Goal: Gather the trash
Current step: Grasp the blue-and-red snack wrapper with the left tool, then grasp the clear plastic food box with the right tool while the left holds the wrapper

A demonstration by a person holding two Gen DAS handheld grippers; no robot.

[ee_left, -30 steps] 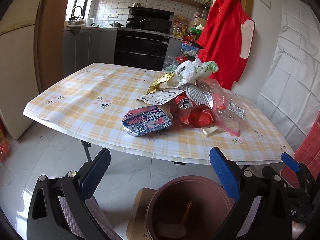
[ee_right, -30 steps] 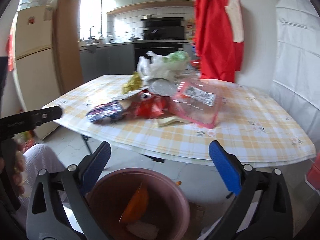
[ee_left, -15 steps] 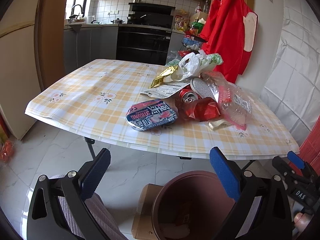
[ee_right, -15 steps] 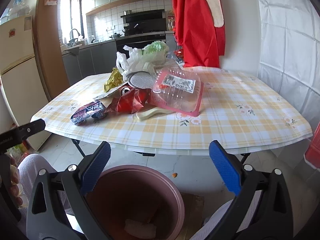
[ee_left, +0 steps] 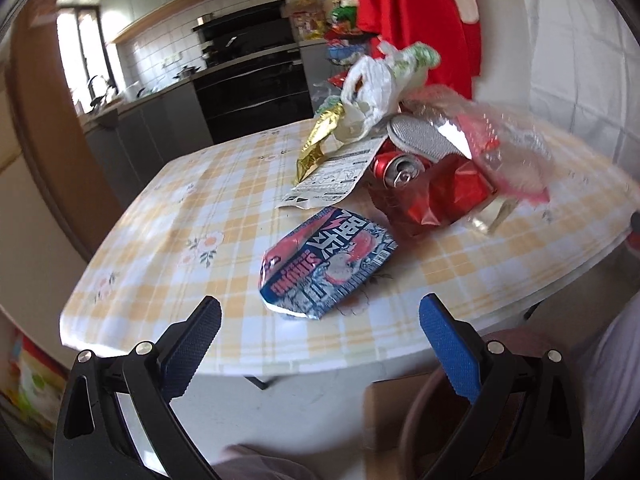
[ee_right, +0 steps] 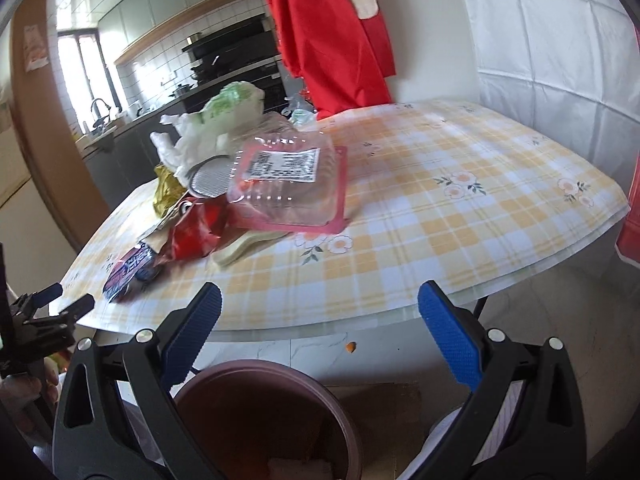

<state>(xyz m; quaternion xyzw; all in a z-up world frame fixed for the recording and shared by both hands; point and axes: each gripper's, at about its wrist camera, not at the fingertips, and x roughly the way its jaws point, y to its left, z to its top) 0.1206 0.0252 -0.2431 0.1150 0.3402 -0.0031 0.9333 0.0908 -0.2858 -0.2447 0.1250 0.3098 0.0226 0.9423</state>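
Left wrist: spread, unladen left hand-held gripper [ee_left: 320, 324] faces a crumpled blue-red snack wrapper [ee_left: 326, 262]

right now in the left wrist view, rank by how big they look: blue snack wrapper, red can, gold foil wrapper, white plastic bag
1. blue snack wrapper, though it is nearest the camera
2. white plastic bag
3. gold foil wrapper
4. red can, partly hidden

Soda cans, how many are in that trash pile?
1 that shows: a red soda can lying on its side mid-pile, its top facing the left gripper, behind the crumpled red wrapper. Others may be buried underneath.
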